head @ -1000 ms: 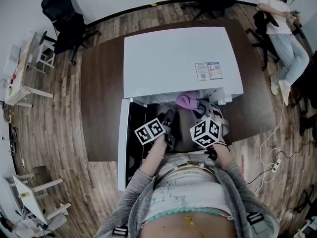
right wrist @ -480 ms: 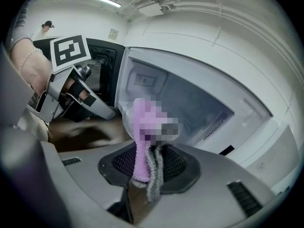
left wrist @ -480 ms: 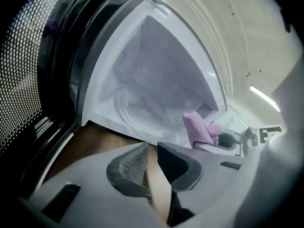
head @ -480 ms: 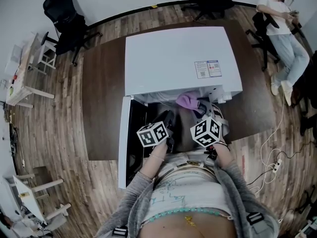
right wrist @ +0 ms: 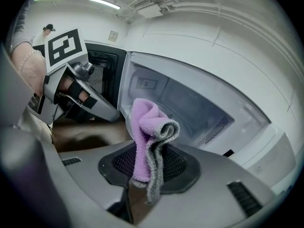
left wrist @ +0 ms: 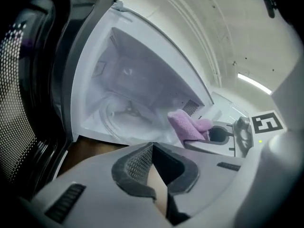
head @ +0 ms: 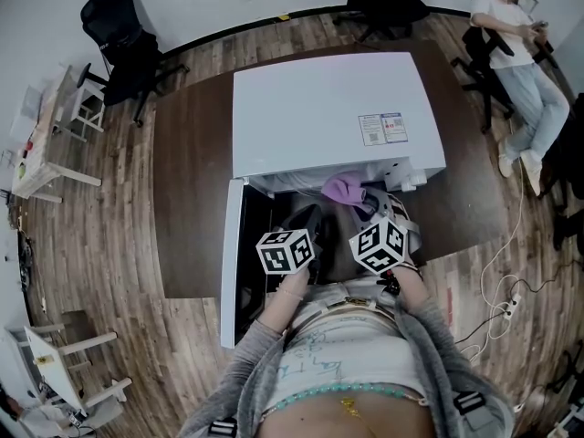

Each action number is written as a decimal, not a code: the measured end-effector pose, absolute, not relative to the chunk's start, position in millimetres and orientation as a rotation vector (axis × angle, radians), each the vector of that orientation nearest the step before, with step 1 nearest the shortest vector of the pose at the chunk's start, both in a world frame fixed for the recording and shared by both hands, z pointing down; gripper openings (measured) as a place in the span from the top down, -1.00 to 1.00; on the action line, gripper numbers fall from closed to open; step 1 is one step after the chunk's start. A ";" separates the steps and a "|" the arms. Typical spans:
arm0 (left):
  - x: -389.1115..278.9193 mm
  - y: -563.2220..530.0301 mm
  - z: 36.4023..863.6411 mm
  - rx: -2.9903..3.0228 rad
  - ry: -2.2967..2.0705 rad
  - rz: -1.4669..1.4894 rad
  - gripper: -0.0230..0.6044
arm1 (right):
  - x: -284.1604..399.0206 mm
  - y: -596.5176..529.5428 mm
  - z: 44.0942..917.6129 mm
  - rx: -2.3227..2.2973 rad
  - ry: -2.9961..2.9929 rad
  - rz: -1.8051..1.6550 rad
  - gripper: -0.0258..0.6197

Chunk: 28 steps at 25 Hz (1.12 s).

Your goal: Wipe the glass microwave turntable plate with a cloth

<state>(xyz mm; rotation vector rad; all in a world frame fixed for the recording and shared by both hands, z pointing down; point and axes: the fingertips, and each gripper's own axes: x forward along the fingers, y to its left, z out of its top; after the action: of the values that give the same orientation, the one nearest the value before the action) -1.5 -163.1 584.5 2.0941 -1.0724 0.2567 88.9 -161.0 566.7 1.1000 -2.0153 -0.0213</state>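
The left gripper (left wrist: 153,146) has just been closing. Now its jaws are pressed together and there is nothing between them. In the head view its cube (head: 286,251) has turned and sits a little higher than it did a second ago. This gripper hangs in front of the open microwave (head: 333,108) and touches nothing inside it.

The right gripper (right wrist: 147,161) pinches the cloth (right wrist: 147,127). The cloth is purple with a gray side, and it stands up folded from the jaws. It has stayed at the mouth of the microwave.

The plate (left wrist: 114,121) lies flat on the floor inside the microwave, past both grippers. The cloth is not on it yet. The door (left wrist: 28,80) stands open on the left.

I think the empty left gripper is pulling back to make room. The wiping has not started. Next, the cloth has to go in and down onto the plate.
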 end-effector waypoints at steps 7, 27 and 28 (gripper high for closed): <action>3.0 -162.2 563.5 2.147 -1.058 0.225 0.90 | 82.9 -159.4 561.1 1.114 -2.032 0.017 0.54; -2.5 -173.9 467.0 2.425 -1.104 0.115 0.90 | 62.0 -168.3 499.0 1.268 -2.192 0.060 0.54; -3.7 -174.7 461.6 2.440 -1.112 0.114 0.90 | 61.4 -167.9 497.0 1.273 -2.192 0.058 0.54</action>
<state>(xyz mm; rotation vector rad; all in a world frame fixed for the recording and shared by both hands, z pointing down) -3.7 -174.7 461.6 2.4397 -1.1120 0.1138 61.4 -167.9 497.0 1.2728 -2.1924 0.0579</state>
